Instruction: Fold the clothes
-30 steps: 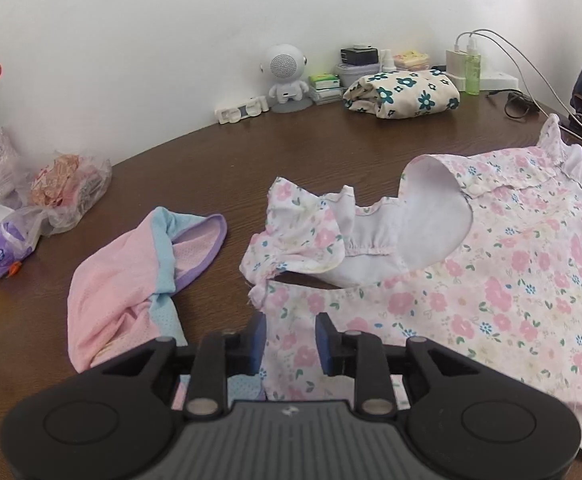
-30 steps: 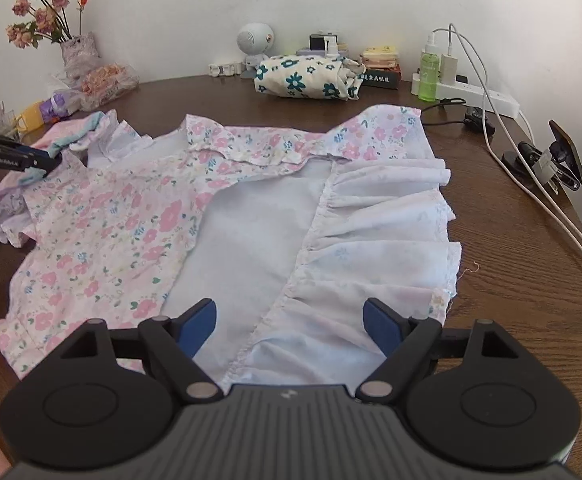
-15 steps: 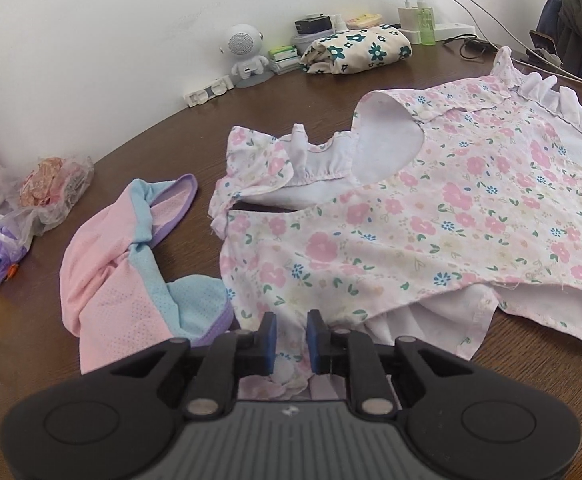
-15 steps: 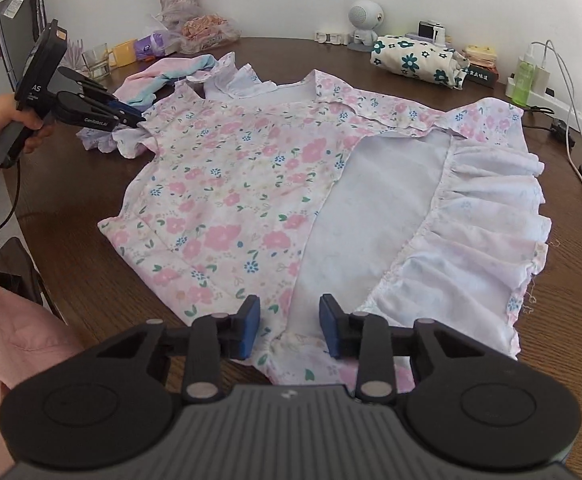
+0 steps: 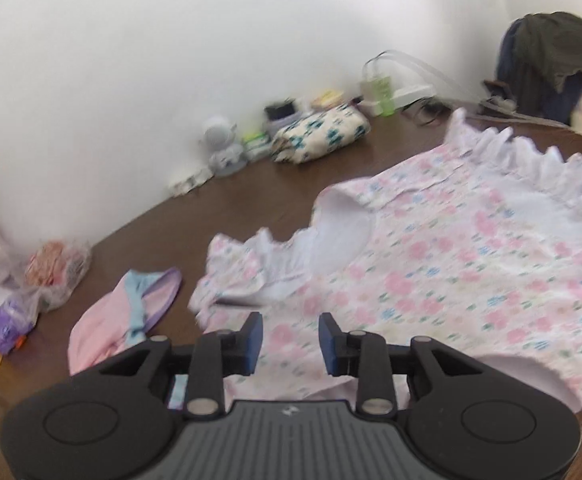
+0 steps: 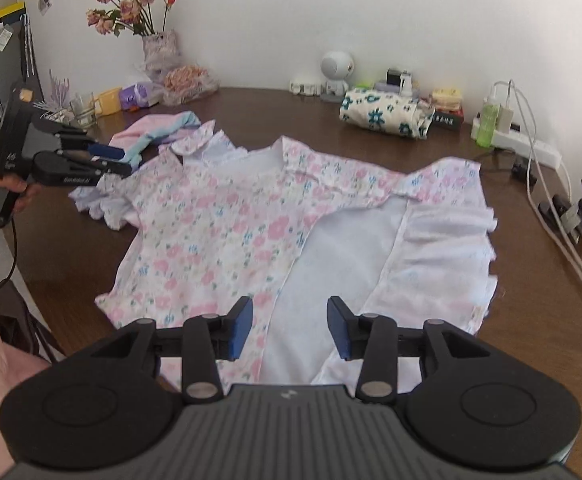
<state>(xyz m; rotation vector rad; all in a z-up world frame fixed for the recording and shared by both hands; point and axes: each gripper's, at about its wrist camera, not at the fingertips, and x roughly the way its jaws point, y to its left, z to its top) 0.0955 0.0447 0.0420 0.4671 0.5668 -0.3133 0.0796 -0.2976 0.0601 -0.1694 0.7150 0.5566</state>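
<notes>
A pink floral dress [image 6: 227, 216] lies spread on the brown table [image 6: 71, 240], with its white lining and ruffled hem [image 6: 443, 248] turned up on the right. My right gripper [image 6: 289, 328] hovers over the dress's near edge; its jaws are opening and nothing is pinched between them. In the left wrist view my left gripper [image 5: 290, 344] hangs above the dress [image 5: 451, 264] near its ruffled sleeve [image 5: 235, 272], jaws opening, pads clear of the cloth. The right wrist view shows that left gripper [image 6: 126, 162] in a hand, over the sleeve.
A pink and blue garment [image 5: 127, 312] lies left of the dress. Along the wall stand a folded flowered bundle [image 6: 383, 114], a white robot toy [image 6: 337, 74], a green bottle [image 6: 489, 122], a power strip [image 6: 531, 148] with cables, and a vase [image 6: 159, 48]. Dark clothes [image 5: 551, 60] hang at the far right.
Both grippers closed in over the dress edge half a second ago and have since widened. The right one has lifted and drawn back. The left one has shifted sideways along the sleeve.
</notes>
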